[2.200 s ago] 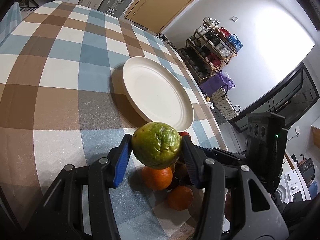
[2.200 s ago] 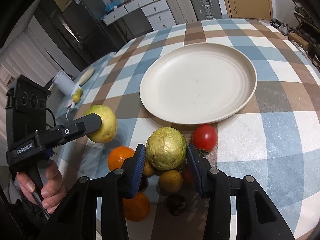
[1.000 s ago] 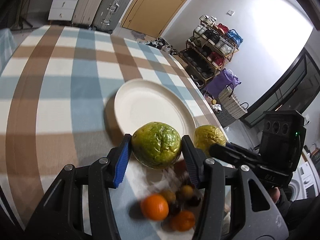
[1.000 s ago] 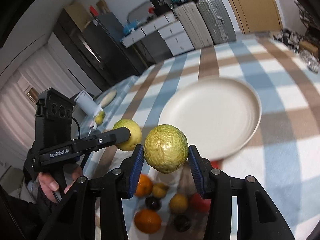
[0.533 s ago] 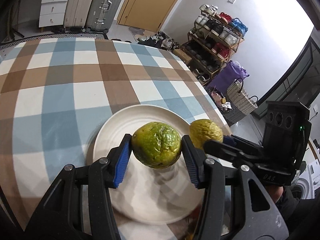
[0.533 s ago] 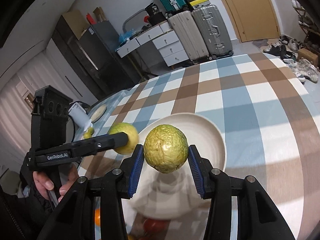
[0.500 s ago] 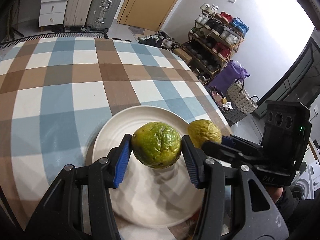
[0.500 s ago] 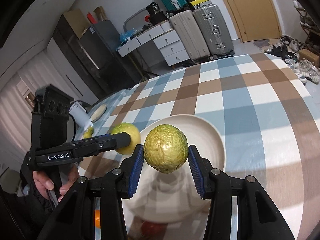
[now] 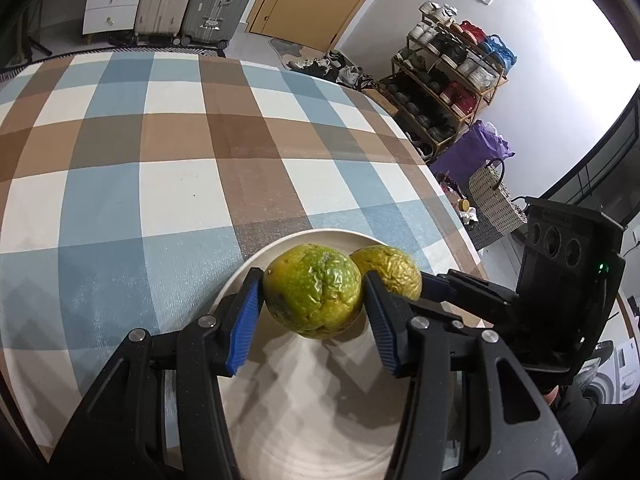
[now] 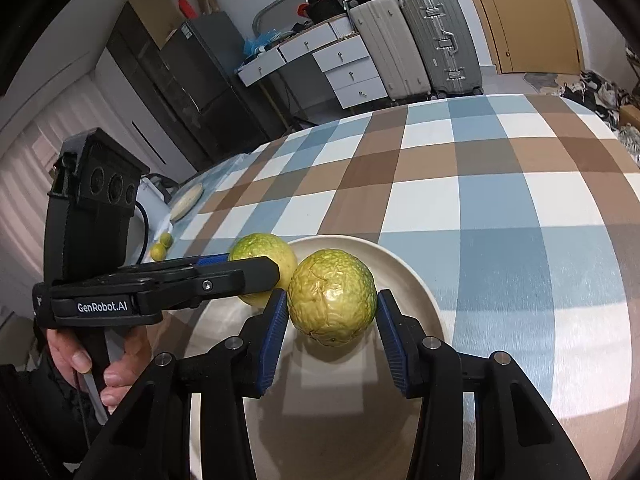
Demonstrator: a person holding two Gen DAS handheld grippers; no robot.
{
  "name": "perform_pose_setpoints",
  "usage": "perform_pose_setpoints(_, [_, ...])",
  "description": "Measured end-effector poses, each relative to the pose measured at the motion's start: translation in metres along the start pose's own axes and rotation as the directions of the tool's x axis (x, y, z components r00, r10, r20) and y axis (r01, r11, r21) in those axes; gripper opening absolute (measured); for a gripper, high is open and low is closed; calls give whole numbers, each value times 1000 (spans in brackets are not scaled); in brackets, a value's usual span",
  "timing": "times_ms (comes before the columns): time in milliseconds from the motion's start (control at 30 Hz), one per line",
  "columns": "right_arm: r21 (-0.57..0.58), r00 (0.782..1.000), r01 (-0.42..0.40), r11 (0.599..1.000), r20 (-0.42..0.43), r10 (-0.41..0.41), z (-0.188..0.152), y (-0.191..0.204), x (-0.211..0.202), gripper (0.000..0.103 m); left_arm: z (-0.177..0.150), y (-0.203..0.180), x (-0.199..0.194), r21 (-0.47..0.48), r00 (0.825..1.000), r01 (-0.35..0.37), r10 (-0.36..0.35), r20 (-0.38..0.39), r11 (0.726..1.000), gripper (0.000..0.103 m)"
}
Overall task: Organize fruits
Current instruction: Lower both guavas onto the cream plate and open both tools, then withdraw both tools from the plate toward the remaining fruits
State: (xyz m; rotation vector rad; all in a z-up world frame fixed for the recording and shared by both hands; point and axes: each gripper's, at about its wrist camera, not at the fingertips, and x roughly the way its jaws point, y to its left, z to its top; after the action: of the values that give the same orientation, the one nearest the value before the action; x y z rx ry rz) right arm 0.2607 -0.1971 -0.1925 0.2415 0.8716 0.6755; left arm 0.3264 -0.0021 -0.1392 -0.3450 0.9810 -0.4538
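My left gripper [image 9: 313, 294] is shut on a wrinkled green fruit [image 9: 312, 291] and holds it over the cream plate [image 9: 320, 408]. My right gripper [image 10: 332, 306] is shut on a paler yellow-green wrinkled fruit [image 10: 332, 303] over the same plate [image 10: 416, 288]. The two fruits hang side by side, nearly touching. In the left wrist view the right gripper's fruit [image 9: 390, 270] shows just behind mine. In the right wrist view the left gripper [image 10: 256, 272] comes in from the left with its fruit [image 10: 260, 250]. Whether either fruit touches the plate I cannot tell.
The plate lies on a checked blue, brown and white tablecloth [image 9: 160, 184]. Two small yellow-green fruits [image 10: 162, 246] and a flat dish [image 10: 186, 202] sit at the table's far left edge. A hand [image 10: 108, 364] holds the left gripper's handle. Suitcases [image 10: 416, 44] stand beyond the table.
Both grippers have moved forward and down over the plate with their fruits. The pile of oranges and the tomato has dropped out of view below. The two fruits have drawn closer together.
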Motion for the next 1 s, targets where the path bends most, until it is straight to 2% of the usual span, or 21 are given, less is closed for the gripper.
perform_pose_setpoints(200, [-23,1000,19,1000,-17,-19,-1,3,7,46,2,3,4,-21,1000,14,-14,1,1000,49])
perform_pose_setpoints(233, [-29,999,31,999,-15,-31,-1,4,7,46,2,2,3,-21,1000,17,-17,2,1000,52])
perform_pose_setpoints(300, [-36,999,54,998,-5,-54,-2,4,5,48,3,0,-2,-16,1000,17,-17,11,1000,66])
perform_pose_setpoints(333, [-34,999,50,998,2,-50,-1,3,3,49,3,-2,-6,-12,1000,7,-6,22,1000,68])
perform_pose_setpoints(433, [-29,998,40,999,39,-39,-1,5,-10,66,4,-6,-20,-12,998,-9,9,54,1000,76])
perform_pose_setpoints(500, [-37,997,41,998,69,-39,-2,8,-20,80,3,-9,-33,-8,997,-26,27,75,1000,80])
perform_pose_setpoints(633, [-54,991,31,998,135,-23,-9,19,-49,98,-4,-21,-60,20,991,-61,58,120,998,81])
perform_pose_setpoints(700, [-60,986,41,997,163,-31,-13,26,-62,103,-10,-30,-76,45,984,-102,94,153,994,84])
perform_pose_setpoints(833, [-62,971,74,995,231,-58,-23,39,-90,103,-25,-48,-112,62,962,-159,141,233,985,91])
perform_pose_setpoints(900, [-45,960,82,996,273,-66,-30,44,-105,103,-33,-55,-127,54,951,-180,159,266,982,102])
perform_pose_setpoints(933, [-37,956,83,996,286,-69,-32,46,-110,103,-39,-58,-137,44,942,-192,172,289,980,102])
perform_pose_setpoints(1000, [-21,948,90,996,309,-80,-39,51,-121,103,-46,-64,-151,44,935,-199,176,307,979,102])
